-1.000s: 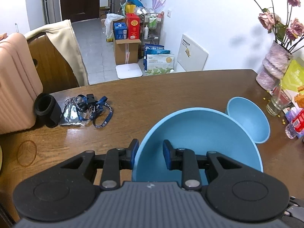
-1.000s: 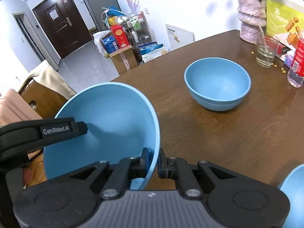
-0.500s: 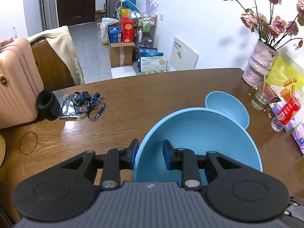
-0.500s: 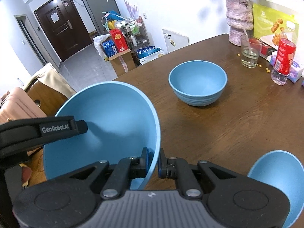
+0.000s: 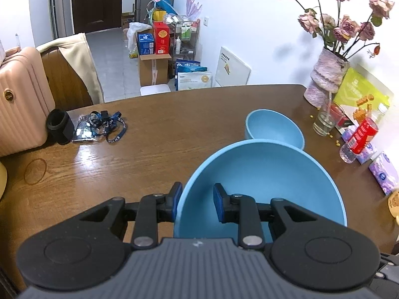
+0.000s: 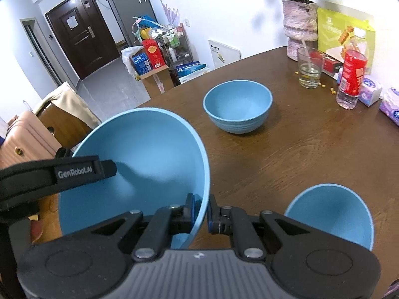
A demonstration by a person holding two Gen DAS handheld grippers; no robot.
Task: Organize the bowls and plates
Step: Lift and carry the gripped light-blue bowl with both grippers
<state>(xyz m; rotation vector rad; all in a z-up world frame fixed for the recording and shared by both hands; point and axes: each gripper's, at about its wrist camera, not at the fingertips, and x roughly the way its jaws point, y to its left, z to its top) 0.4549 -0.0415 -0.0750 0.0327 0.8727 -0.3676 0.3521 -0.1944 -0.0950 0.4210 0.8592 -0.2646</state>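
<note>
A large blue bowl [image 5: 261, 179] [image 6: 139, 154] hangs tilted above the brown table [image 5: 162, 149], held from both sides. My left gripper [image 5: 197, 200] is shut on its left rim, one pad outside and one inside. My right gripper [image 6: 201, 210] is shut on its right rim; the left gripper's black finger [image 6: 82, 172] reaches into the bowl in the right wrist view. A smaller blue bowl [image 5: 274, 127] [image 6: 238, 104] stands upright farther back on the table. Another blue bowl [image 6: 329, 211] sits close by at the lower right.
At the table's far right stand a vase of dried roses [image 5: 326, 79], a drinking glass [image 6: 308, 68], a red-labelled bottle [image 6: 351, 79] and tissue packs [image 5: 384, 172]. A blue lanyard [image 5: 104, 127] and a black roll [image 5: 59, 125] lie far left. A pink suitcase [image 5: 20, 99] and a chair stand beyond the edge.
Both grippers have drawn back and risen with the large bowl. The small bowl now lies farther off, and another blue bowl has come into view at the lower right of the right wrist view.
</note>
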